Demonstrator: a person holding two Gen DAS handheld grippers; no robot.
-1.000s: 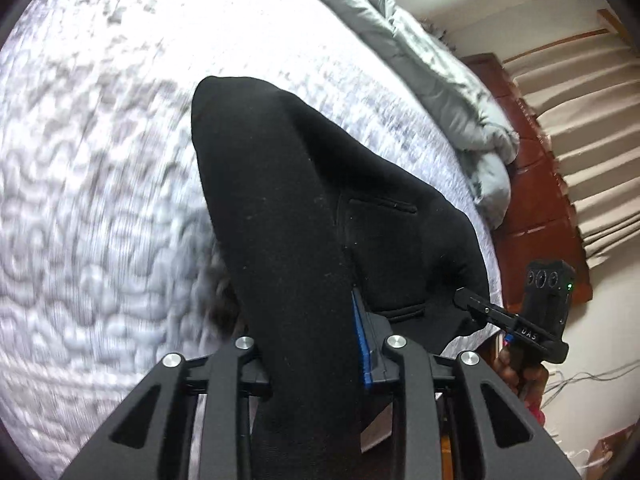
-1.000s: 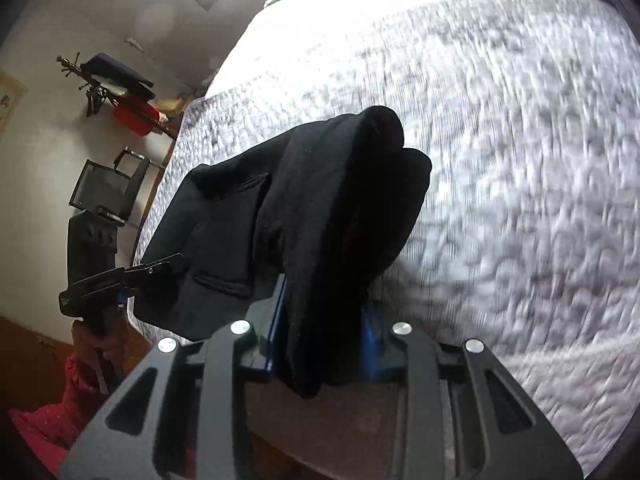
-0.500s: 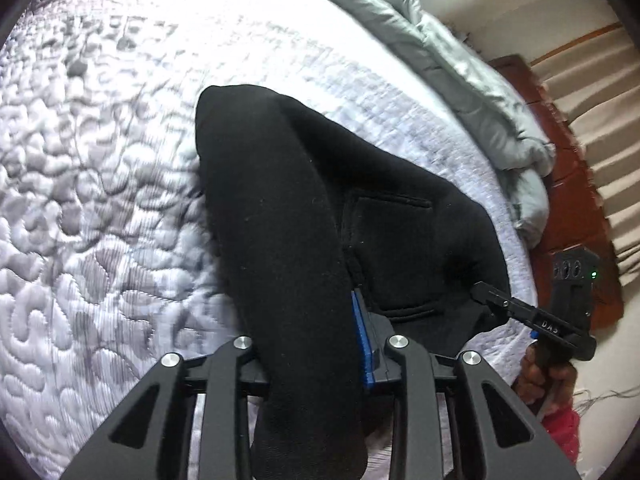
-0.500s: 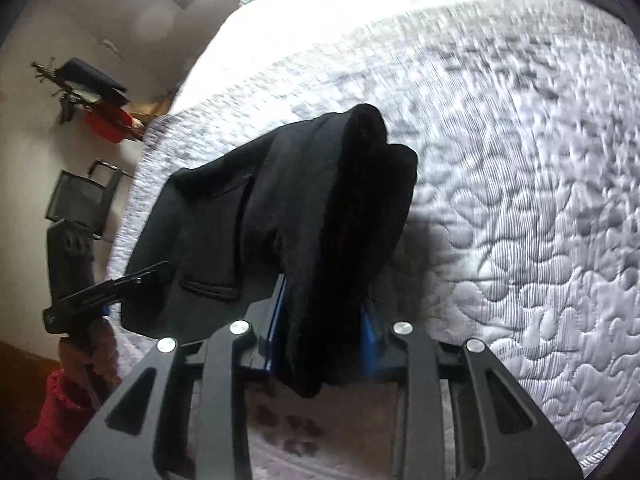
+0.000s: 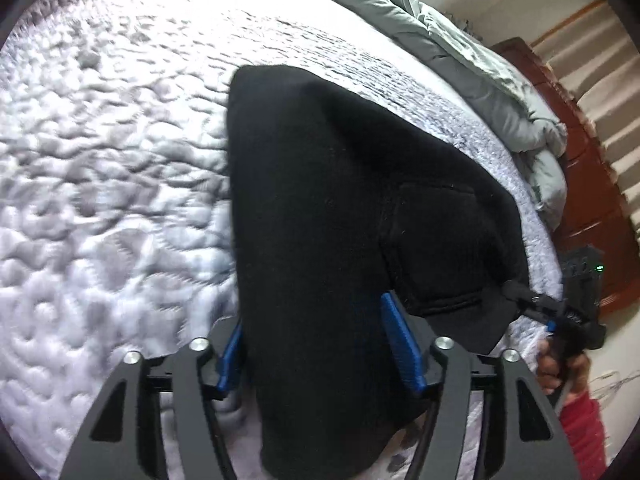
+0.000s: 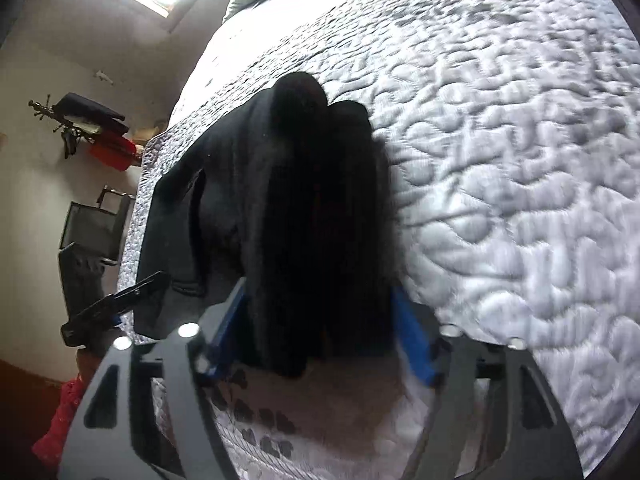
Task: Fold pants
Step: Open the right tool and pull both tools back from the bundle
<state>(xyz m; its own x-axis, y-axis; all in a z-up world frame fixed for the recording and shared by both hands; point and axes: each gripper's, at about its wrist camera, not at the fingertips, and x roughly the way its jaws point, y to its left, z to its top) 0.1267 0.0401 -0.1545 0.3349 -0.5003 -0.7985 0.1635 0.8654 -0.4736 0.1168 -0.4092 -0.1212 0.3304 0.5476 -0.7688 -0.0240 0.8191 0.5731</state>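
Observation:
The black pants (image 5: 320,208) lie folded on the white quilted bed (image 5: 100,160), a back pocket showing at the right. My left gripper (image 5: 318,344) has its blue pads spread wide on either side of the pant fold, open. In the right wrist view the pants (image 6: 312,216) lie in a thick fold between my right gripper's (image 6: 320,332) spread blue pads, also open. The right gripper shows in the left wrist view (image 5: 560,312) by the waistband corner. The left gripper shows in the right wrist view (image 6: 116,300) at the same edge.
A grey duvet (image 5: 480,60) is bunched along the far side of the bed. A red-brown wooden headboard (image 5: 592,184) stands beyond it. A black chair (image 6: 96,228) and a wall shelf with clothes (image 6: 92,128) are left of the bed.
Both grippers have opened: the blue pads have spread apart from the pant fold. Both have moved closer and lower toward the bed, and the pants now rest on the quilt.

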